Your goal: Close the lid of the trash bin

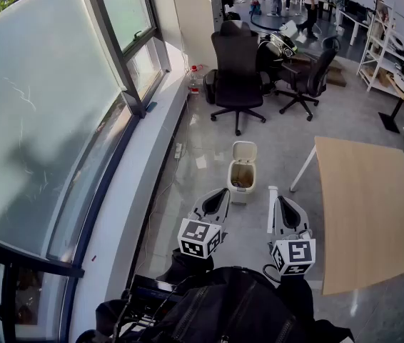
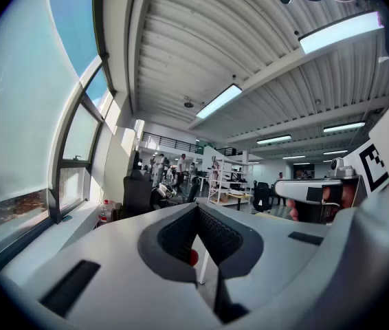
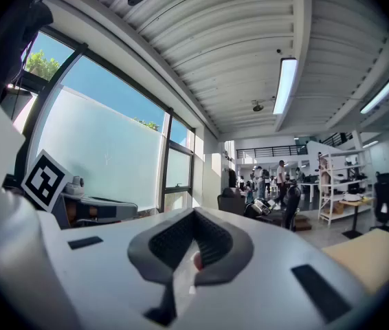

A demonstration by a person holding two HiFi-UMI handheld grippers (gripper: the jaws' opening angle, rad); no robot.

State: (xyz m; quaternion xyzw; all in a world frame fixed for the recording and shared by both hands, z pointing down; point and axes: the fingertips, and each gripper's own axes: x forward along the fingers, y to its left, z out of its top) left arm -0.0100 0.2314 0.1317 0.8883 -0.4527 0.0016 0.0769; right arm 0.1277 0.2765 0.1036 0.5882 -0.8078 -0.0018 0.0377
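Note:
A small white trash bin [image 1: 242, 183] stands on the grey floor, its lid [image 1: 244, 151] tipped up and back so the inside shows. Both grippers are held level, short of the bin and above the floor. My left gripper [image 1: 220, 193] is just left of the bin's near side, its jaws together with nothing between them. My right gripper [image 1: 283, 201] is to the bin's right, also shut and empty. The left gripper view [image 2: 196, 209] and the right gripper view [image 3: 195, 212] look out across the room, and the bin is in neither.
A wooden table [image 1: 367, 213] with white legs stands right of the bin. Two black office chairs [image 1: 237, 63] [image 1: 309, 77] are beyond it. A long window sill [image 1: 134, 199] runs along the left, with a power strip [image 1: 178, 150] on the floor. Shelves [image 1: 395, 48] and people are far off.

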